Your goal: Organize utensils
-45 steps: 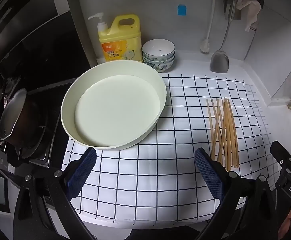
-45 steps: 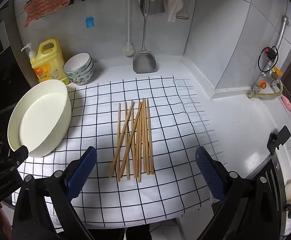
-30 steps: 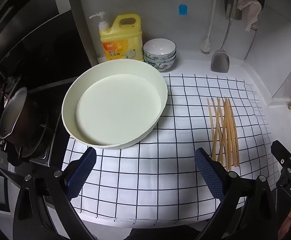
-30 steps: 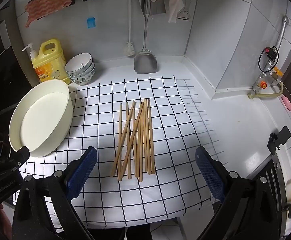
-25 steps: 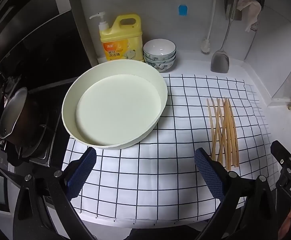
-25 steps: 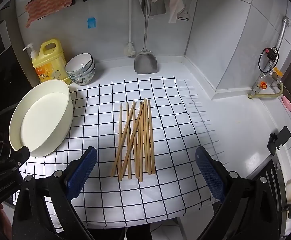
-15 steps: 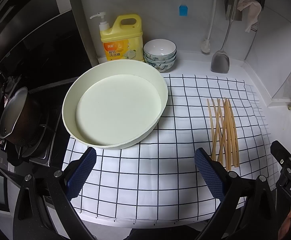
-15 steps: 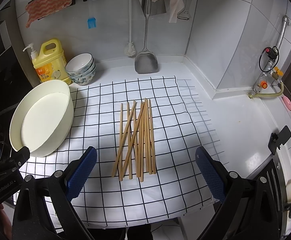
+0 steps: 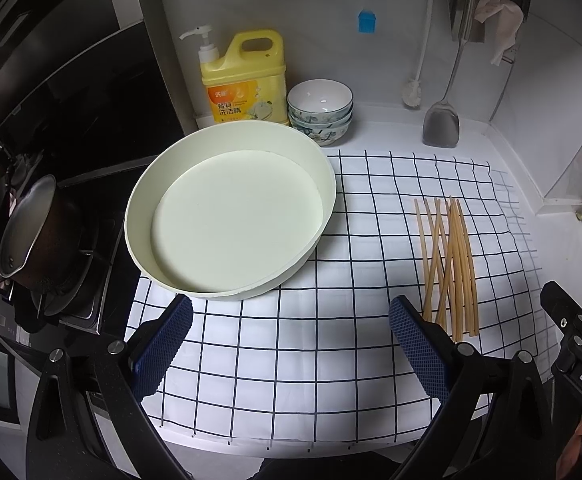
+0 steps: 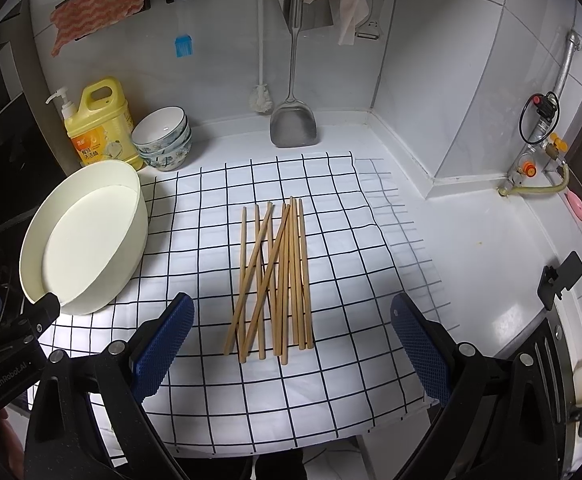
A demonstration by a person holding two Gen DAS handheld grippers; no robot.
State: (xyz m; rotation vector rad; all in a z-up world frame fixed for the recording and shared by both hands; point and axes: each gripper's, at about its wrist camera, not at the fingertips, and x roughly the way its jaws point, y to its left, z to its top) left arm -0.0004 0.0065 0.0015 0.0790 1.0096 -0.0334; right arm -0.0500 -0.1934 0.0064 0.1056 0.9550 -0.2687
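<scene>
Several wooden chopsticks (image 10: 279,276) lie in a loose pile on the white checked cloth (image 10: 331,380), some crossing one another. They show at the right of the left wrist view as chopsticks (image 9: 451,264). A round cream basin (image 9: 227,212) rests on the cloth's left part; in the right wrist view the basin (image 10: 87,240) is at the left. My left gripper (image 9: 291,344) hangs open near the cloth's front edge, holding nothing. My right gripper (image 10: 291,344) is open just short of the chopsticks' near ends.
A yellow detergent bottle (image 9: 243,76) and stacked bowls (image 9: 319,110) stand at the back wall. A metal spatula (image 10: 294,120) and a brush (image 10: 261,100) hang there. A stove with a dark pot (image 9: 31,240) lies left. A gas valve (image 10: 539,148) sits at the right.
Both views have shifted very slightly, as both grippers drift a little. The chopsticks and basin lie as before, and both grippers stay open.
</scene>
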